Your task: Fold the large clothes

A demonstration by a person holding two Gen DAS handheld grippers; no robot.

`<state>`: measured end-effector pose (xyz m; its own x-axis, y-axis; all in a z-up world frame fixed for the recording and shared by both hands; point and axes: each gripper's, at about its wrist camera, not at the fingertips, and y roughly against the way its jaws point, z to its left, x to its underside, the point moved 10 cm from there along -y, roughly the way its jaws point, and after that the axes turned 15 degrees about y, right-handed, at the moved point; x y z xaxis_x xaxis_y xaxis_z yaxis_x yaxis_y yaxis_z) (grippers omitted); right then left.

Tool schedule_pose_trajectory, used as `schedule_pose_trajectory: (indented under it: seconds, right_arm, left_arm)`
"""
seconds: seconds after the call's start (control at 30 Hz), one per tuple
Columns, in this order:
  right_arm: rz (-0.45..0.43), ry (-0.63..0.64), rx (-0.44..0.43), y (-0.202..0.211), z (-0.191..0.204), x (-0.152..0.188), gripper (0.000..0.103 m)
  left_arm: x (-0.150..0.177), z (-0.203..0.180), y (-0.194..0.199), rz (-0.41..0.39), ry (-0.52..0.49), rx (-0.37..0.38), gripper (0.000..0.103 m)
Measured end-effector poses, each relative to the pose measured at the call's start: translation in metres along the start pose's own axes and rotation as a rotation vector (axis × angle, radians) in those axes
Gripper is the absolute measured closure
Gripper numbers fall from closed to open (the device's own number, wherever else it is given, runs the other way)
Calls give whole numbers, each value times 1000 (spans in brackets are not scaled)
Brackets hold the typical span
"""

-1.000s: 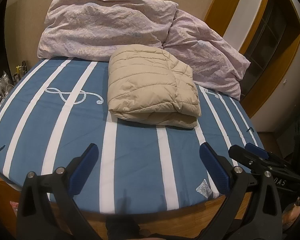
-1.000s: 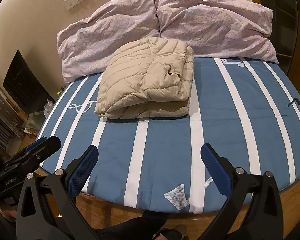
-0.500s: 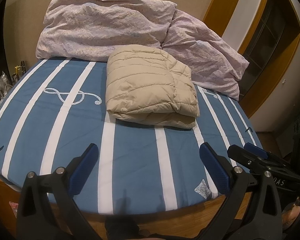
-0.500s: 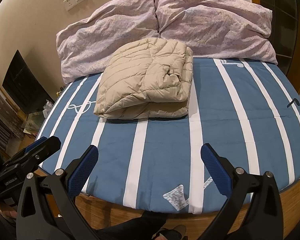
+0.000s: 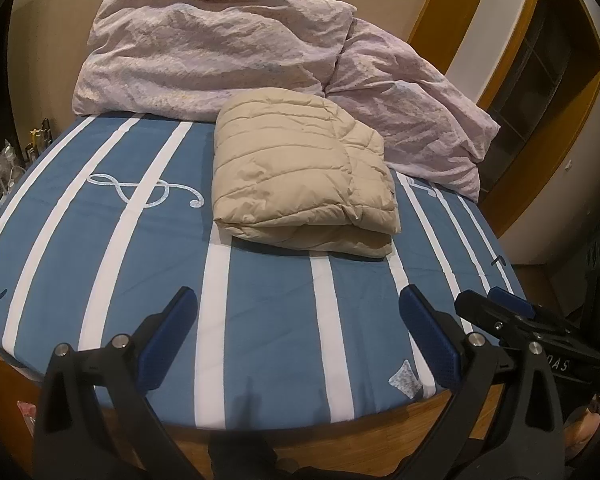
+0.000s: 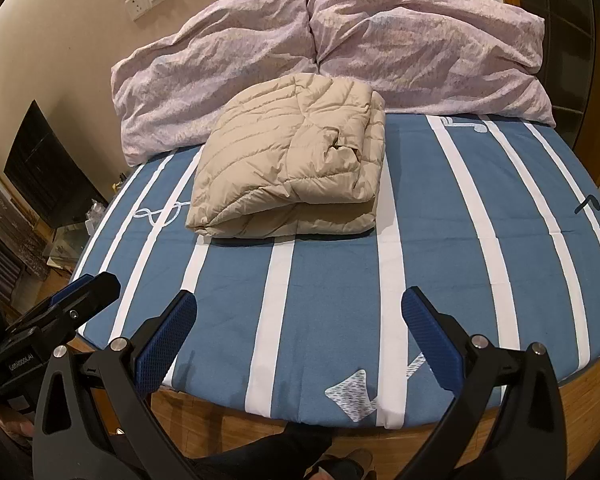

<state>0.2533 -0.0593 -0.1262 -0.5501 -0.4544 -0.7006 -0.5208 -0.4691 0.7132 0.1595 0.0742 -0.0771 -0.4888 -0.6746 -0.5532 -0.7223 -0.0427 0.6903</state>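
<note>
A beige quilted puffer jacket (image 5: 304, 176) lies folded into a thick bundle on the blue bed with white stripes (image 5: 260, 300). It also shows in the right wrist view (image 6: 292, 160). My left gripper (image 5: 298, 300) is open and empty, held over the bed's near edge, well short of the jacket. My right gripper (image 6: 300, 304) is open and empty too, at the same near edge. The right gripper shows at the right of the left wrist view (image 5: 500, 312). The left gripper shows at the left of the right wrist view (image 6: 80, 292).
Two pale pink pillows (image 5: 220, 52) (image 6: 420, 52) lie against the wall behind the jacket. The wooden bed frame (image 6: 580, 400) runs under the near edge. A dark cabinet (image 6: 44, 168) and clutter stand left of the bed. A wooden door frame (image 5: 540, 80) is at right.
Both views drift slightly; the jacket and bedding stay put. Both grippers remain open and empty.
</note>
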Motion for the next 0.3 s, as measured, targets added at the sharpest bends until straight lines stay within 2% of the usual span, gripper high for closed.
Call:
schedule_pose_trajectory:
  seconds: [0.3]
  right_arm:
    - [0,1,-1,0,-2,0,1]
  left_arm:
    - [0,0,0,1,1,0,2]
